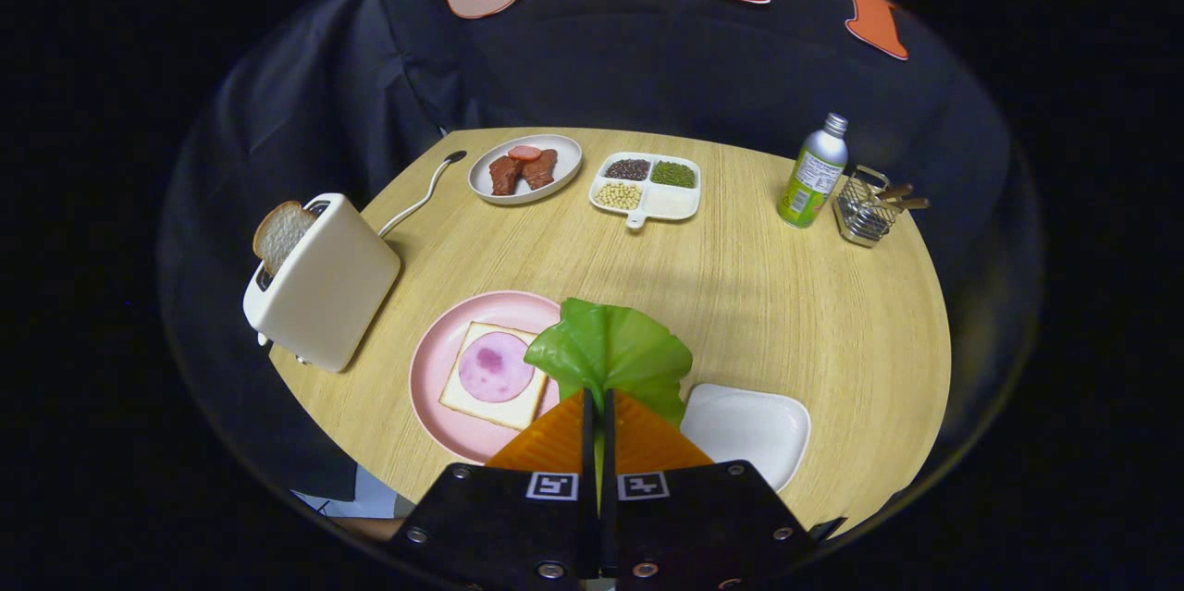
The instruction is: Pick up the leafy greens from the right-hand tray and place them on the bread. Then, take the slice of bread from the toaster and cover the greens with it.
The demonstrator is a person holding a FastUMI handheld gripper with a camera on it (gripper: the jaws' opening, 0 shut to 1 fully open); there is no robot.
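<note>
The leafy greens (pixel 612 352) sit pinched between the fingers of the gripper (pixel 597 406) in the lower middle of the frame, lifted over the edge of the pink plate (pixel 435 360). The bread (pixel 493 375) (with a round slice of meat on top) lies on that plate in the lower left, the white tray (pixel 749 424) is in the lower right, and the toaster (pixel 322 281) with its slice of bread (pixel 280 235) stands at the left.

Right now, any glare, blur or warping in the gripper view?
Gripper view: strong fisheye bowing of the round wooden table; sharp throughout; soft shadow beside the cream toaster; no harsh glare; gripper shut on the green leafy lettuce.

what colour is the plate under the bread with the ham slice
Pink plate, clearest in the gripper view, just ahead of the gripper shut on the leafy greens.
</note>
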